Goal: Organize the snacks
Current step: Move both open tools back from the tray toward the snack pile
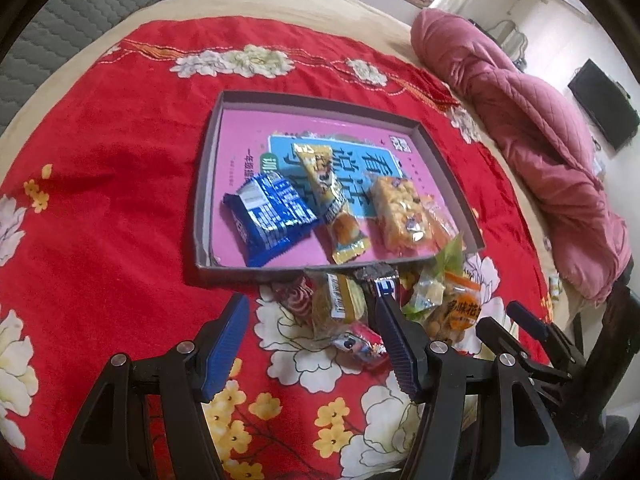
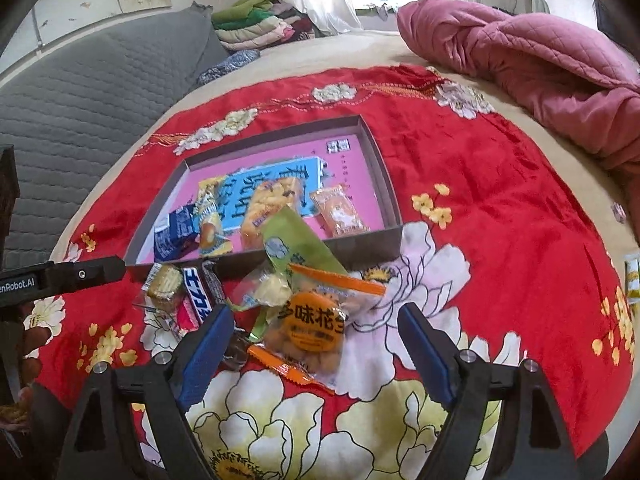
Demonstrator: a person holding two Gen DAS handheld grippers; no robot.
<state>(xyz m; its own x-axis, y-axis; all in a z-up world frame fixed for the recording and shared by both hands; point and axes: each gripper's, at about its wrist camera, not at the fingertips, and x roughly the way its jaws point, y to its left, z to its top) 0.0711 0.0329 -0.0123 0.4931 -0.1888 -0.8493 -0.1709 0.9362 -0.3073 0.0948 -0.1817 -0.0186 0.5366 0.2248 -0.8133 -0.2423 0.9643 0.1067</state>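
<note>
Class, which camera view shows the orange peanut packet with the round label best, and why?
The right wrist view: the peanut packet lies whole and unobstructed between the open right gripper's fingers. In the left wrist view it is partly hidden behind a blue finger.

**Bright Colours on the Bed**

The blanket [image 1: 120, 160] is red with big white flowers and small yellow ones. The box [image 1: 208, 184] is grey outside and pink inside, with a light blue patch. In it lie a shiny blue wrapper [image 1: 268, 216] and a yellow wrapper [image 1: 328, 192]. The peanut bag [image 2: 312, 332] has an orange circle and orange edges. The quilt [image 2: 520, 48] is pink. The fingers [image 2: 204, 352] are blue.
</note>
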